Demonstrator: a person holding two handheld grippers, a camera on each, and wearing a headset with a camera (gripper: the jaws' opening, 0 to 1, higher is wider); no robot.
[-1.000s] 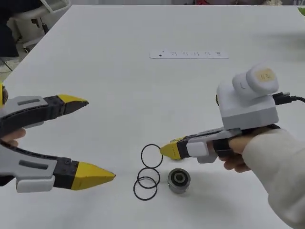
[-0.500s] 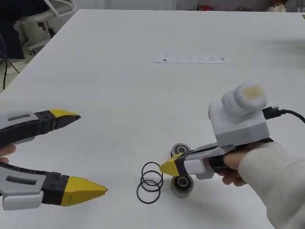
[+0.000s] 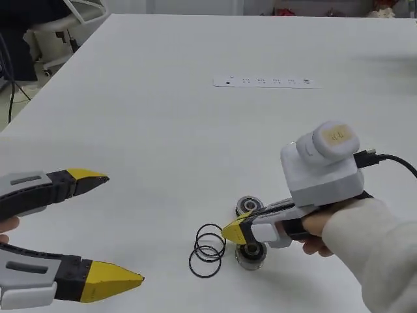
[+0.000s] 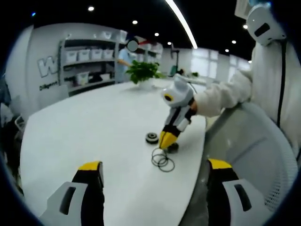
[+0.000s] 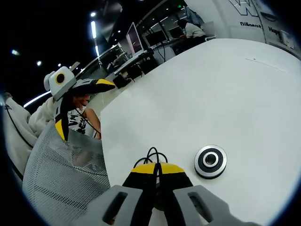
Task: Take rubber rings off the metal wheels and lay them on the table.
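Three thin black rubber rings [image 3: 207, 249] lie flat on the white table [image 3: 195, 117], overlapping one another in a small cluster; each is a plain closed loop with the table surface visible through it. Two metal wheels are nearby, both silver with a dark centre. The far wheel [image 3: 248, 205] lies flat and free of the rings, just beyond the right gripper [image 3: 228, 231]. The near wheel [image 3: 251, 255] sits directly beside the ring cluster, partly covered by that gripper's jaws. The right gripper is held low over the table, jaws closed together, with its yellow tips at the edge of the uppermost ring. In the right gripper view the ring loops show just past the closed tips; whether a ring is pinched between them cannot be determined. In the same view, the far wheel lies to the right of the tips, apart from them. The left gripper [image 3: 124, 228] is held well apart from the cluster, at the table's near-left area, jaws spread wide and holding nothing. A white power strip [image 3: 266, 82] lies farther back on the table.
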